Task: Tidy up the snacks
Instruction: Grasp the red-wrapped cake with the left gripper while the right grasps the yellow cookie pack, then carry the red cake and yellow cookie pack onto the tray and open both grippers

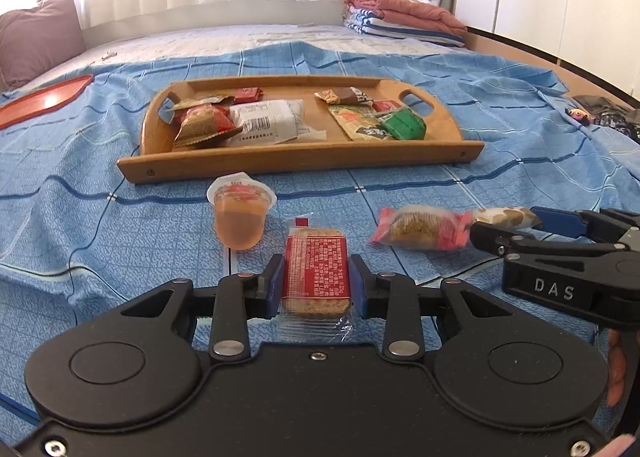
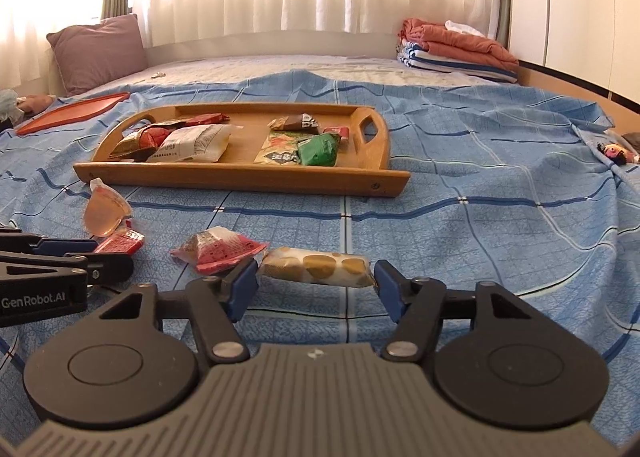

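Observation:
My left gripper [image 1: 316, 277] is shut on a red-wrapped biscuit bar [image 1: 316, 265] lying on the blue bedsheet. My right gripper [image 2: 316, 285] is open, its blue pads either side of a white snack pack with brown dots [image 2: 318, 267]; the pads look apart from it. The same pack shows in the left wrist view [image 1: 506, 217] between the right gripper's fingers. A pink-wrapped cake [image 1: 420, 228] [image 2: 218, 249] lies between the two grippers. A jelly cup [image 1: 240, 213] [image 2: 105, 213] lies on its side. The wooden tray [image 1: 304, 163] [image 2: 240, 173] holds several wrapped snacks.
A red tray [image 1: 40, 101] [image 2: 72, 111] lies at the far left. A purple pillow [image 2: 98, 51] and folded blankets [image 2: 456, 47] sit at the back of the bed. A small toy [image 2: 614, 151] lies at the right edge.

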Demonstrator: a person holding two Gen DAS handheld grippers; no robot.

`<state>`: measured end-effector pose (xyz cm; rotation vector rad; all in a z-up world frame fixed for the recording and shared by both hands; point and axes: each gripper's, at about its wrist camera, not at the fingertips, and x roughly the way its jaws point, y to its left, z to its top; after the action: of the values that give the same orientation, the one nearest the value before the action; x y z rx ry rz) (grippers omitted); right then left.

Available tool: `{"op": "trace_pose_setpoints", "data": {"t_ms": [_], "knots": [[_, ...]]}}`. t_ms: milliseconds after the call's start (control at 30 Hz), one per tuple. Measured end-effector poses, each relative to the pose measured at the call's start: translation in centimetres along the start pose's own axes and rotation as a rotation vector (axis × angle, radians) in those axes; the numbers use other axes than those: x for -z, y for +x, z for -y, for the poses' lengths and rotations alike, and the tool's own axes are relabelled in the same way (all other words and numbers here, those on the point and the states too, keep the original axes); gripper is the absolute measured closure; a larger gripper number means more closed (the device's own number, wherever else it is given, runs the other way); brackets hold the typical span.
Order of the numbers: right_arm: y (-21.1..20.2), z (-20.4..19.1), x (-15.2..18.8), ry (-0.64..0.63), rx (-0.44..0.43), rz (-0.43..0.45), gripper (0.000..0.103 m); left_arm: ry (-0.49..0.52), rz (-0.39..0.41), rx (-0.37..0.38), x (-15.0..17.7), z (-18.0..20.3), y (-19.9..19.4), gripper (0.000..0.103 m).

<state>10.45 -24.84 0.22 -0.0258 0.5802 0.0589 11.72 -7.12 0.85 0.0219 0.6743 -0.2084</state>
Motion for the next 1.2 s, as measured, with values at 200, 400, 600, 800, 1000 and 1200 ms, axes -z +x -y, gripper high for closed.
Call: {"op": "trace_pose_setpoints", "data": {"t_ms": [200, 400, 600, 800, 1000, 1200], "knots": [[-1.3, 1.0, -0.5, 0.016, 0.019, 0.032, 0.038, 0.001, 0.026, 0.016, -0.6, 0.0, -1.1, 0.071], [-2.1, 1.4, -1.6, 0.034, 0.024, 0.063, 0.038, -0.001, 0.052, 0.033, -1.9, -0.3, -2.2, 0.071], [-2.4, 1.6, -3.8, 0.060, 0.008, 0.102, 0.038, 0.002, 0.100, 0.025, -4.2, -1.1, -3.3, 0.071], [-1.9, 1.4, -6.0, 0.070, -0.029, 0.120, 0.038, -0.003, 0.122, 0.021, -7.0, -2.4, -2.8, 0.071], [-0.2, 1.4, -9.0, 0.058, -0.048, 0.134, 0.038, -0.032, 0.149, 0.036, -11.3, -3.9, -1.5, 0.071], [2.7, 2.0, -12.4, 0.053, -0.052, 0.136, 0.038, -0.052, 0.153, 0.059, -16.3, -5.0, 2.2, 0.071]]}}
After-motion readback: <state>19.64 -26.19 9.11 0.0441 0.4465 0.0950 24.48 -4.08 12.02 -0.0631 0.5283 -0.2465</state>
